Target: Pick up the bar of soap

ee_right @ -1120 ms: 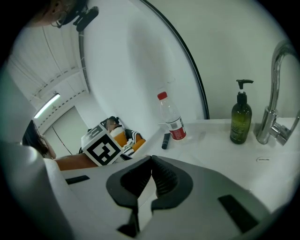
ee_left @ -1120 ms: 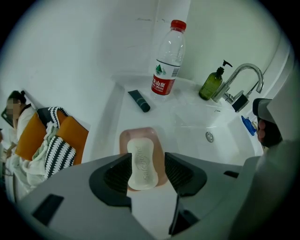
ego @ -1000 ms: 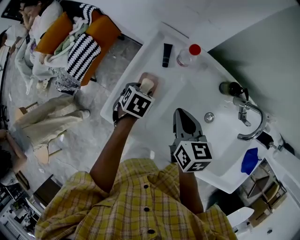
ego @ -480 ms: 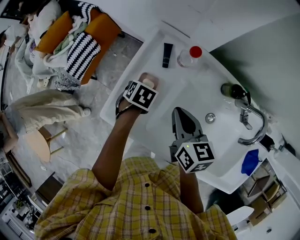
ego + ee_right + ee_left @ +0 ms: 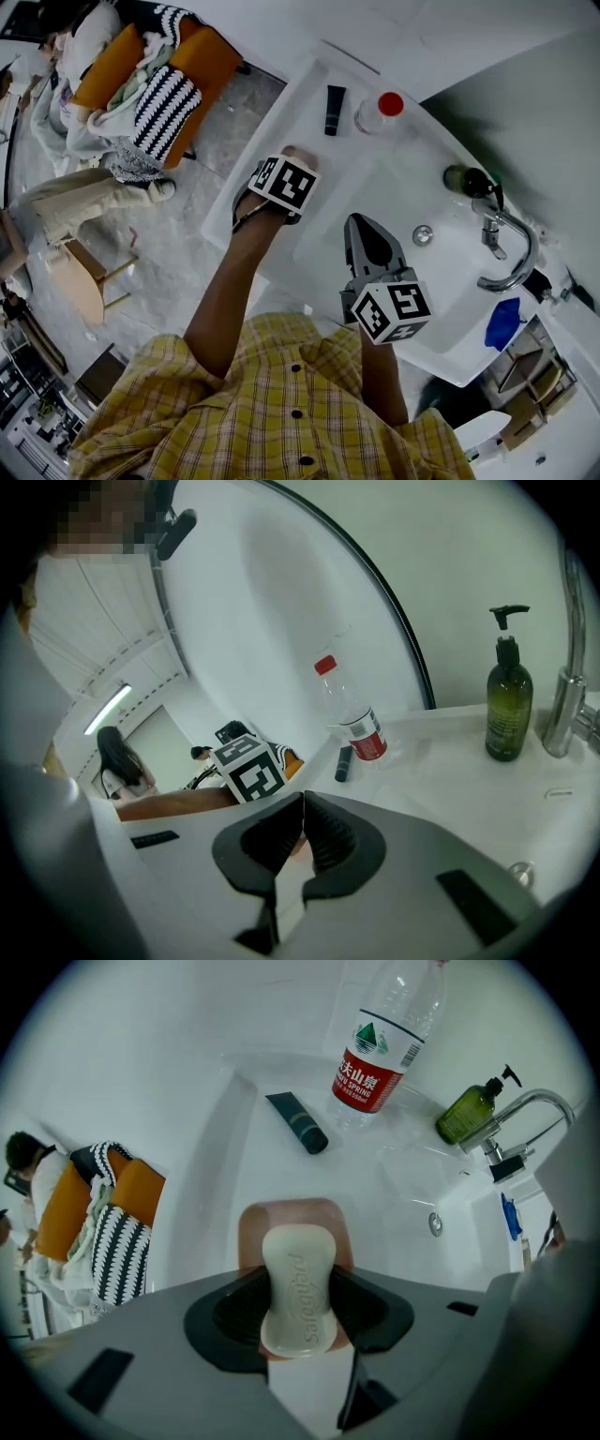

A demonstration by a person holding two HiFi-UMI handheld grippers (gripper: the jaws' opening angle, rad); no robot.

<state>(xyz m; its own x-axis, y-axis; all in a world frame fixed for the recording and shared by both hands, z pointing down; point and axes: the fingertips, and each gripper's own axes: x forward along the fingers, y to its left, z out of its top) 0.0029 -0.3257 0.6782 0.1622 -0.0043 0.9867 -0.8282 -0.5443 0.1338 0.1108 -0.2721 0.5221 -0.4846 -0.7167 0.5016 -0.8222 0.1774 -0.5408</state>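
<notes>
Left gripper (image 5: 300, 1302) – jaws closed on the bar of soap (image 5: 298, 1283), one dark pad against each long side. The bar is pale and waisted, with lettering pressed into its top, and its far end points away from me. It sits over the pinkish soap dish (image 5: 295, 1218) on the left part of the white sink (image 5: 225, 1147); I cannot tell whether it is clear of the dish or resting on it.

From the head view my left gripper (image 5: 291, 157) is at the sink's left rim with its marker cube on top, covering the soap; only an edge of the dish shows past it.

Right gripper (image 5: 300, 832) – jaws shut tip to tip, nothing between them. It hangs over the front of the basin (image 5: 441, 309), well apart from the left one, in the head view at (image 5: 361, 230).

On the ledge beyond the dish: a dark tube (image 5: 297, 1122) lying flat, and beside it a clear water bottle (image 5: 384, 1040) with a red label and red cap. Farther right stand a green pump bottle (image 5: 473, 1110) and the chrome faucet (image 5: 530, 1115), close together.
</notes>
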